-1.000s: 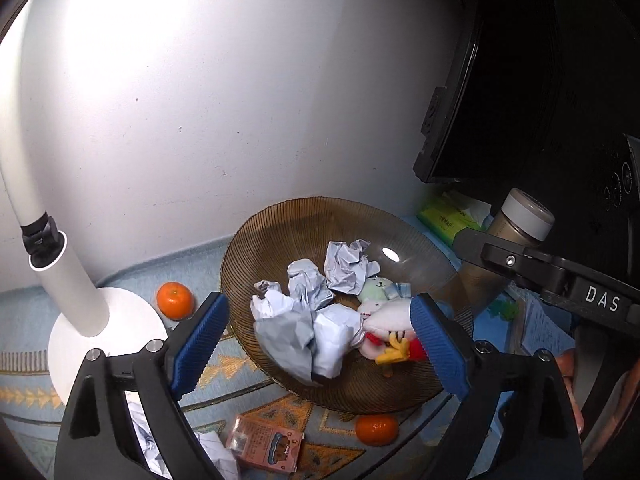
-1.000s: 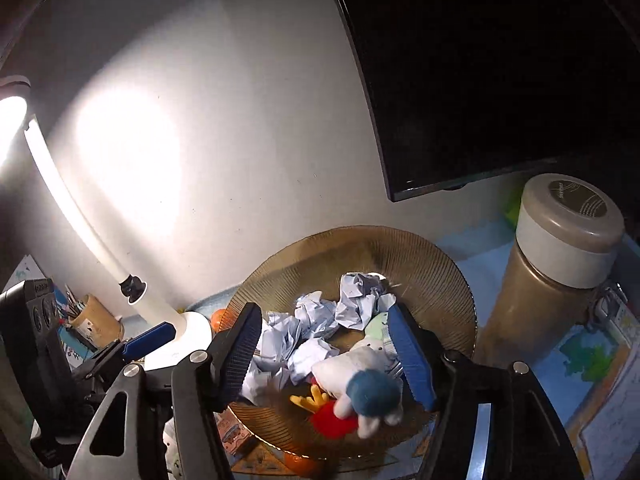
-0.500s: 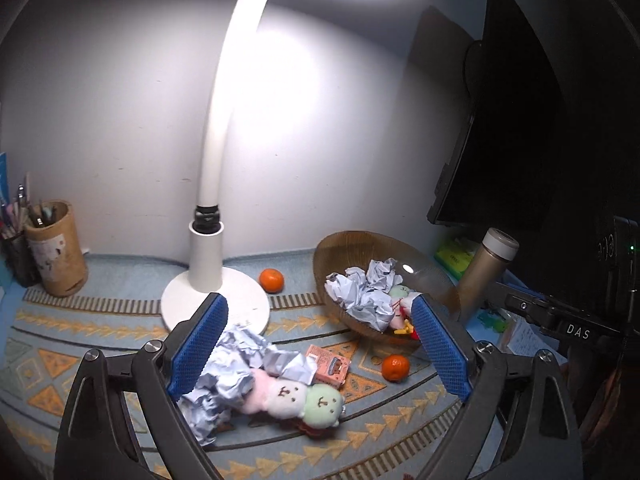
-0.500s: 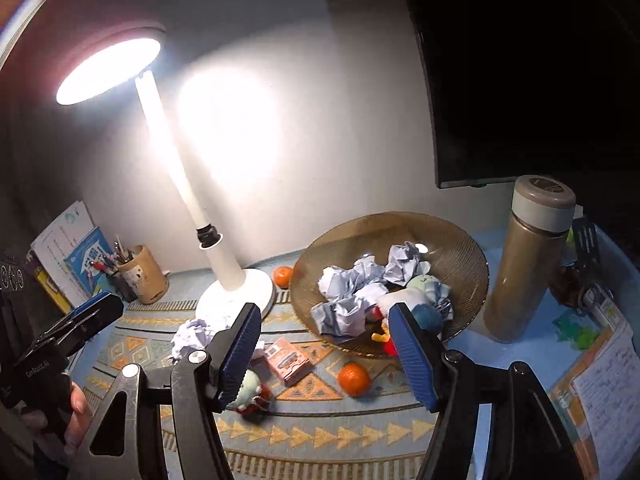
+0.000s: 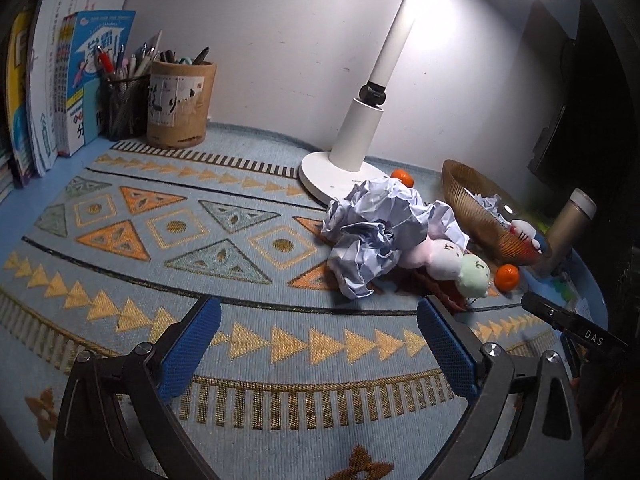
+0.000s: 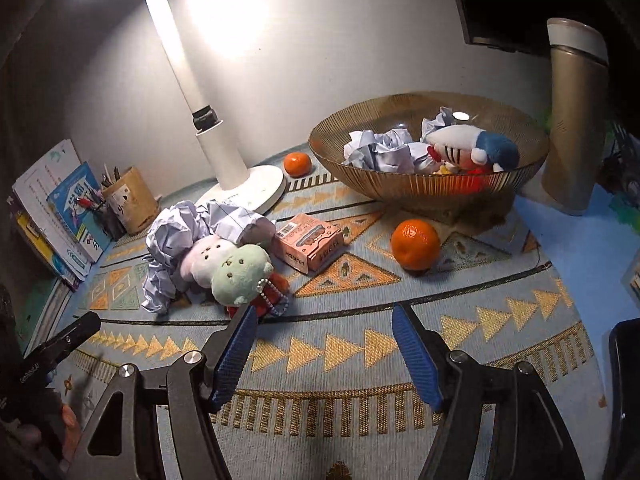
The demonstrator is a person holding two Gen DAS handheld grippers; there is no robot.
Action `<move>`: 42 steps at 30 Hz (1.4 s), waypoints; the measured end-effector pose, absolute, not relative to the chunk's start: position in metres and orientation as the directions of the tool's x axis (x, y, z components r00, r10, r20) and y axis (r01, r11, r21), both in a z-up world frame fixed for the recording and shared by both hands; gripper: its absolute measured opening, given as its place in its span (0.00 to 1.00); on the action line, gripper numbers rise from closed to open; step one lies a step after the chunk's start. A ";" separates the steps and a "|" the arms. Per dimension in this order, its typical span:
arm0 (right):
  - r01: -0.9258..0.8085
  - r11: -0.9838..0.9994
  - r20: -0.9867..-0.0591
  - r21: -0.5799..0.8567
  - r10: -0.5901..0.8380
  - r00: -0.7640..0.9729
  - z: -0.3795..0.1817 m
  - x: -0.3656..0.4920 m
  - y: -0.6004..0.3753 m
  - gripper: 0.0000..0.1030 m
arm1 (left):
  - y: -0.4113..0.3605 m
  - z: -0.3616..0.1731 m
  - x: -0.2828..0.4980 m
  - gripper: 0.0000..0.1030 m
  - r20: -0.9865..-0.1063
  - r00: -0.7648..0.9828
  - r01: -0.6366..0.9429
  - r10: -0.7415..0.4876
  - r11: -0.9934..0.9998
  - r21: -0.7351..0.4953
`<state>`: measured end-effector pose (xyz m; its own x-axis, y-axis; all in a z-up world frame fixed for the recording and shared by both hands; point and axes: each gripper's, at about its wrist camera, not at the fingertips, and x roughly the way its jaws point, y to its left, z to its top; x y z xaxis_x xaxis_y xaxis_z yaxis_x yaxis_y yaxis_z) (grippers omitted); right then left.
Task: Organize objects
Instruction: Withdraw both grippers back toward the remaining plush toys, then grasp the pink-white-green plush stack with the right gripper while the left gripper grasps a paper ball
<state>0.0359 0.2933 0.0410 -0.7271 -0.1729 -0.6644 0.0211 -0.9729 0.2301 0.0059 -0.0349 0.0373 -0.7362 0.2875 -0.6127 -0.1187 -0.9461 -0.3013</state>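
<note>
A ribbed amber glass bowl (image 6: 424,184) (image 5: 476,208) holds crumpled paper balls (image 6: 380,150) and a white plush with a blue cap (image 6: 468,146). On the patterned mat lie a big crumpled paper wad (image 5: 376,228) (image 6: 180,236), a pink-and-green plush toy (image 6: 228,264) (image 5: 452,260), a pink box (image 6: 308,240) and two tangerines (image 6: 416,244) (image 6: 297,163). My left gripper (image 5: 318,320) hovers open over bare mat, short of the wad. My right gripper (image 6: 324,326) has its jaws opening, nothing between them, just in front of the plush.
A white desk lamp (image 5: 360,136) (image 6: 224,152) stands behind the wad. A pen cup (image 5: 180,104), a mesh pen holder (image 5: 124,108) and upright books (image 5: 64,80) fill the far left. A tan flask (image 6: 576,120) stands right of the bowl, a dark monitor (image 5: 568,92) behind it.
Both grippers have pulled back from over the bowl and dropped lower toward the mat. The left view has swung left, bringing the books and pen cup into sight.
</note>
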 end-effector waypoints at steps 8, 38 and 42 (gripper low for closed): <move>0.056 -0.984 -0.666 0.167 -0.154 -0.730 0.040 0.034 0.283 0.68 | -0.025 0.037 0.008 0.95 -0.622 -0.727 -0.158 0.290 -0.953 -0.260; 0.410 -0.904 -0.741 0.119 -0.356 -0.570 0.067 -0.013 0.232 0.44 | 0.011 0.038 -0.051 0.41 -0.751 -0.509 -0.391 0.420 -0.890 -0.233; 0.370 -0.908 -0.711 0.195 -0.391 -0.585 0.085 0.026 0.255 0.44 | -0.005 0.053 -0.012 0.41 -0.734 -0.536 -0.378 0.418 -0.896 -0.234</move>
